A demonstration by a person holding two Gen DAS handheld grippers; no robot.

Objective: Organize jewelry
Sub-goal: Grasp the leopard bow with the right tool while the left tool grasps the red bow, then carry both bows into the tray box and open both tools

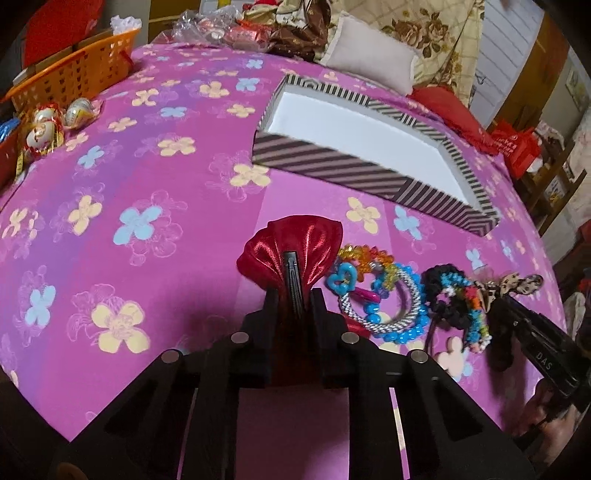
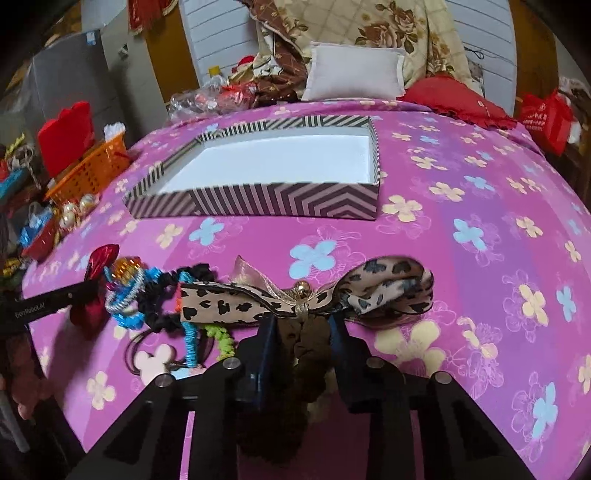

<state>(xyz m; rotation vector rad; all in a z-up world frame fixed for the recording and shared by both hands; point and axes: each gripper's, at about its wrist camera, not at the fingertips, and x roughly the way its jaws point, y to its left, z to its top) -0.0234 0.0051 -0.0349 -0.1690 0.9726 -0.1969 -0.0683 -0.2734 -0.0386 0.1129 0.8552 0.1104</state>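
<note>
Magenta cotton, printed with cream and pale-blue flowers, is covering the bed [image 2: 461,155] that is carrying everything. A white cushion [image 2: 354,72] and a floral quilt [image 2: 413,33] are lying at its far end, and an orange plastic basket [image 1: 74,74] is sitting at its left edge. A shallow striped cardboard box [image 2: 258,199], white inside, is standing open in the middle.

Nearer the cameras, a heap of beaded bracelets and hair ties [image 1: 391,295] is lying beside a glossy red satin bow [image 1: 295,240]. The left hand-held gripper [image 1: 294,295] is pinching that bow, its fingers drawn in tight on the gathered waist. The right hand-held gripper [image 2: 303,332] is squeezing the dark brown scrunchie part under a leopard-print ribbon bow [image 2: 306,291], which is carrying a small gold bell at its knot.
</note>
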